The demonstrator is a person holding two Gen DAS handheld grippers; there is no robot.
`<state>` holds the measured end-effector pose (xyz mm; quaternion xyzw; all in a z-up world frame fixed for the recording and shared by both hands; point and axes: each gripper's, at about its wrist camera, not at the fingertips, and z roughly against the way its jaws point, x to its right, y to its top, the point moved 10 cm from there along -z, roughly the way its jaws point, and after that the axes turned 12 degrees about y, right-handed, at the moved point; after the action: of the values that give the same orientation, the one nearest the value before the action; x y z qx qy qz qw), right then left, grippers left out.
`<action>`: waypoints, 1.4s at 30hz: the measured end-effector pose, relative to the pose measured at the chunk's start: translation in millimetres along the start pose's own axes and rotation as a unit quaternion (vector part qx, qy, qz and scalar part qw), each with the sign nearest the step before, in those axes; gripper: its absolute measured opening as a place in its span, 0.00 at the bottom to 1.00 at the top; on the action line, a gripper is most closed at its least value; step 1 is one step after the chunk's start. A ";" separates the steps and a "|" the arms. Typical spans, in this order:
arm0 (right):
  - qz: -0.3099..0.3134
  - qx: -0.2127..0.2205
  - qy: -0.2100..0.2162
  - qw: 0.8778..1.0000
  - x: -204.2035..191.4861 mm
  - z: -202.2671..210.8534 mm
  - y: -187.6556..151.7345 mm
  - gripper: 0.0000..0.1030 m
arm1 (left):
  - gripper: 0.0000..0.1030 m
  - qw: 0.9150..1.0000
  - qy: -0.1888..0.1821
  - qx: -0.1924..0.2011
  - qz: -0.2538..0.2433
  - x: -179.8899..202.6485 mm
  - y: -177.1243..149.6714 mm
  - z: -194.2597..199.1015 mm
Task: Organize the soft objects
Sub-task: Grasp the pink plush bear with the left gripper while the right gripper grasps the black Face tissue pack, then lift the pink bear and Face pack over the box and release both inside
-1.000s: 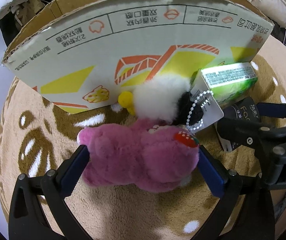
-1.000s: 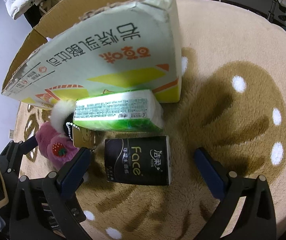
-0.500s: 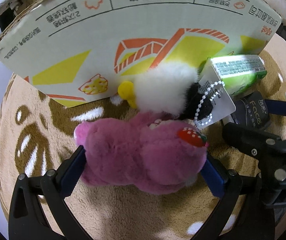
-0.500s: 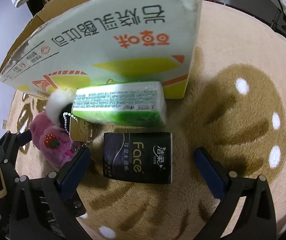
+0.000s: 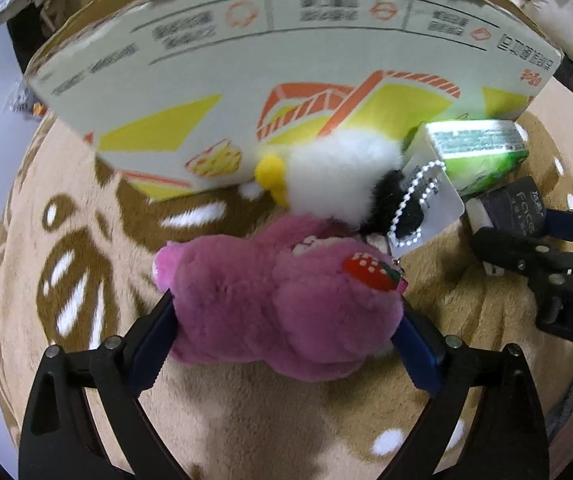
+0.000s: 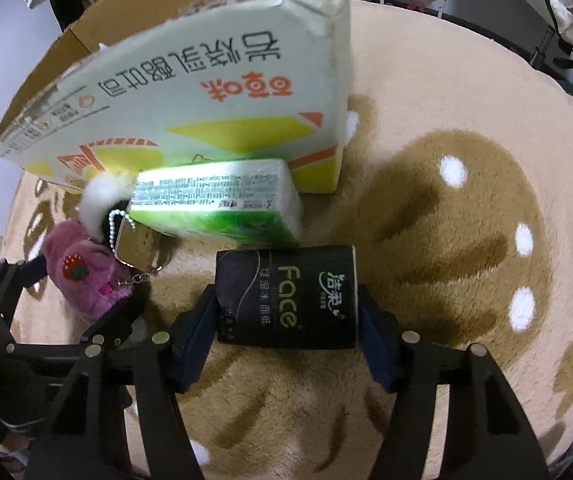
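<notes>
Cardboard box (image 6: 190,92) standing open-topped at the far edge of the plush rug (image 6: 466,240), directly ahead of both claws. Green tissue pack (image 6: 218,200) lying against its base. Pink plush toy (image 5: 282,300) clamped between the pads of the left gripper (image 5: 286,328), long axis crosswise to the fingers. Black tissue pack (image 6: 286,296) pinched at both ends by the right gripper (image 6: 286,320), likewise crosswise. Next move likely: lift up and forward over the box wall.
</notes>
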<state>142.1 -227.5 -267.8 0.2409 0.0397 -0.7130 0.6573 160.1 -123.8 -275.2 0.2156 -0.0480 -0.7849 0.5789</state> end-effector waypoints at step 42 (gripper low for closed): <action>0.141 0.320 0.078 0.934 -68.4 174.5 60.0 0.66 | 0.92 0.936 0.038 0.322 0.139 -110.3 75.2 182.7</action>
<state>150.0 -237.8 -71.4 0.4961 -0.1738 -0.5667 0.6345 181.0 -77.6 -54.7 0.4117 -0.3057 -0.6301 0.5831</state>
